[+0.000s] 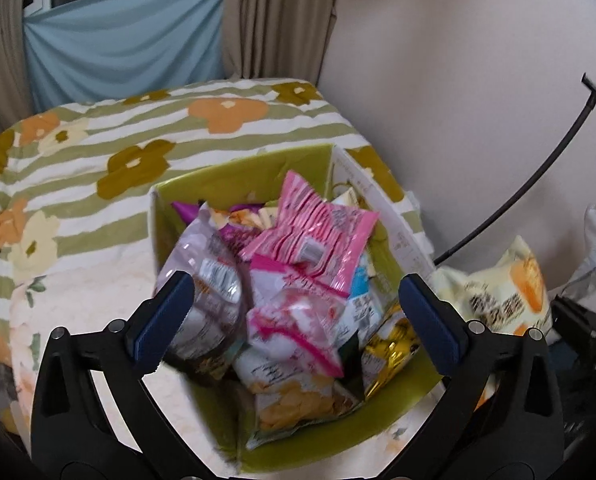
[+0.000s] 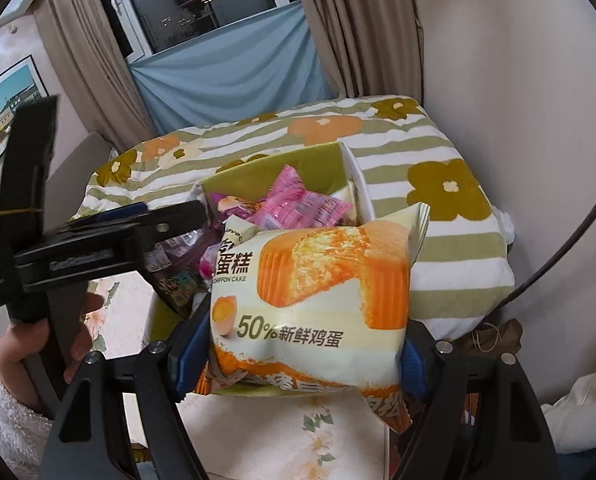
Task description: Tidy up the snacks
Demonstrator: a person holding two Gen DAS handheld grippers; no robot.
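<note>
A green cardboard box (image 1: 258, 160) sits on the bed, full of snack bags, with a pink packet (image 1: 317, 228) on top. My left gripper (image 1: 294, 316) is open and empty, held over the box's near side. My right gripper (image 2: 294, 356) is shut on a cream and orange chiffon cake bag (image 2: 321, 280), held just in front of the box (image 2: 317, 160). The same bag shows in the left wrist view (image 1: 497, 292), to the right of the box. The left gripper (image 2: 170, 216) shows in the right wrist view, reaching over the box's left side.
A floral striped quilt (image 1: 98, 152) covers the bed behind the box. A white wall and a black curved cable (image 1: 537, 172) are on the right. Curtains and a blue cloth (image 1: 118, 48) hang at the back. A hand (image 2: 38, 340) holds the left gripper's handle.
</note>
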